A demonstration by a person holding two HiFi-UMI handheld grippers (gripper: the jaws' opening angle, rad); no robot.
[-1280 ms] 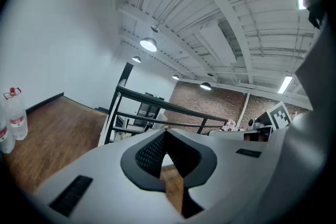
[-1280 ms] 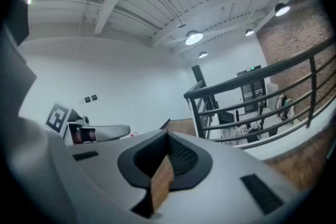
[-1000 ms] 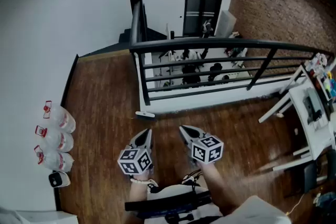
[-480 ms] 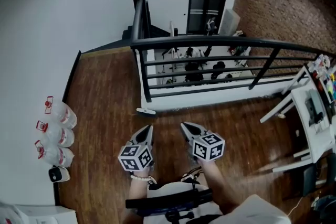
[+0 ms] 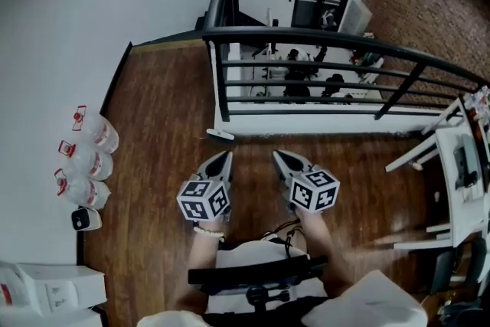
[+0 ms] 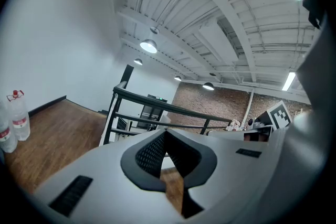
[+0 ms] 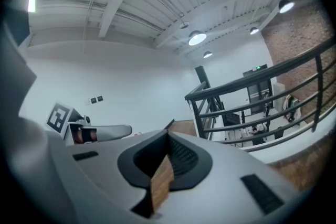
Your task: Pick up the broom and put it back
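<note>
I cannot make out a broom in any view. In the head view my left gripper (image 5: pixel 222 158) and right gripper (image 5: pixel 279 157) are held side by side over the wooden floor (image 5: pixel 153 119), pointing toward a black railing (image 5: pixel 321 37). Both look shut with nothing between the jaws. In the left gripper view the left gripper (image 6: pixel 165 131) has its tips together, and the railing shows beyond it. The right gripper (image 7: pixel 168 132) also has its tips together in the right gripper view. A small white flat object (image 5: pixel 220 135) lies at the railing's foot, just ahead of the left gripper.
Three water bottles (image 5: pixel 88 161) and a small white device (image 5: pixel 86 220) stand along the left wall, with white boxes (image 5: pixel 47 287) at the lower left. A white table (image 5: pixel 459 165) stands at the right. Beyond the railing is a drop to a lower level.
The whole head view has shifted: the railing and the white object sit higher in the picture, and white boxes have come into sight at the lower left. Both grippers stay shut, side by side.
</note>
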